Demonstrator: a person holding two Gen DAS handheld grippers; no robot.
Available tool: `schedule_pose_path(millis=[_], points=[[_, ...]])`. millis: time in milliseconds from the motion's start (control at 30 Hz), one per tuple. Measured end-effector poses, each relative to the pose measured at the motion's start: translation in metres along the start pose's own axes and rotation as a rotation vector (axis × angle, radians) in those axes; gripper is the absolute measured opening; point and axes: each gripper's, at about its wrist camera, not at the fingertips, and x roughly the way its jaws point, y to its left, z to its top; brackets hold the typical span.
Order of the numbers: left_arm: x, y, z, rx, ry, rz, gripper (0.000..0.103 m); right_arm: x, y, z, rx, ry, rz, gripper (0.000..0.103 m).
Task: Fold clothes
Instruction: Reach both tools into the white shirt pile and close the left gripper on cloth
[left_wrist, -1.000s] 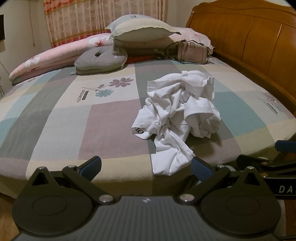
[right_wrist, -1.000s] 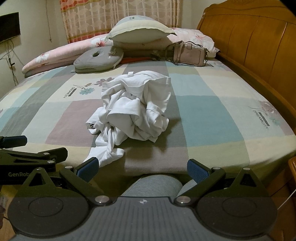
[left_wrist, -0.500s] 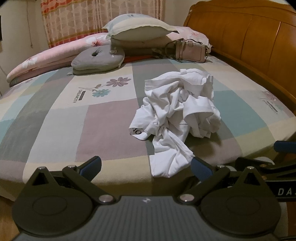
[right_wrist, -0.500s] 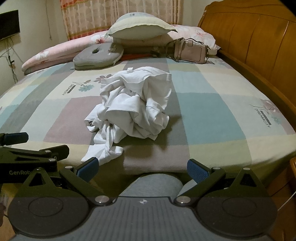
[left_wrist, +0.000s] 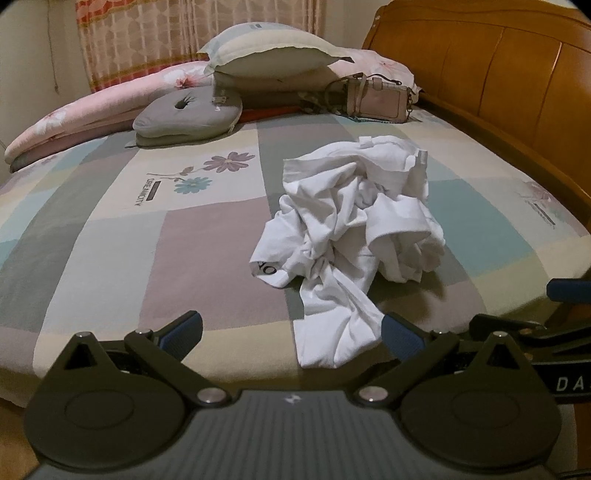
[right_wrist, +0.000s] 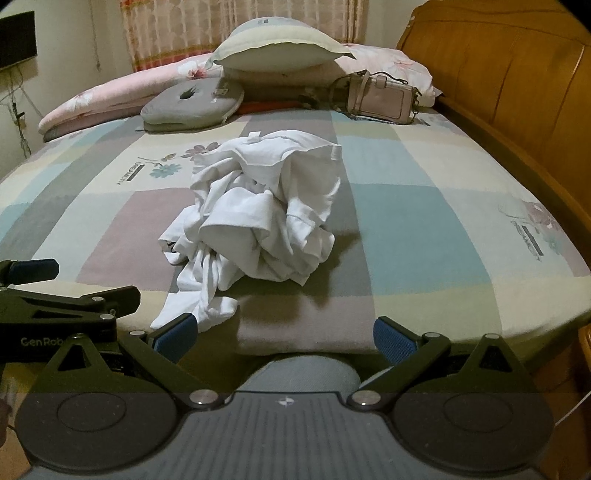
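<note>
Holding both grippers, L (left_wrist: 291, 330) & R (right_wrist: 282, 334), spread wide w/ nothing between; we note crumpled shirt (left_wrist: 354, 218) on bed (left_wrist: 147, 240), untouched.

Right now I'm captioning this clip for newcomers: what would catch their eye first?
A crumpled white garment heaped mid-bed on the pastel checked bedspread, one end trailing toward the near edge. Behind it, stacked pillows and a pink handbag sit by the wooden headboard.

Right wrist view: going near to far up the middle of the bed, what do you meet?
Right claw, open → crumpled white garment → grey cushion → striped pillow → curtain.
</note>
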Motion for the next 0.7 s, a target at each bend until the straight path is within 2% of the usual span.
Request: schedule_pose_path(millis=[400,700], points=[[0.036,0.002,0.022,-0.006,0.026,-0.031,0.102,0.027,-0.009,0.026,-0.037,0.026,0.011,0.103],[0.072,0.010,0.043,-0.023,0.051,-0.012,0.102,0.057,-0.026,0.046,-0.023,0.067,-0.008,0.103]])
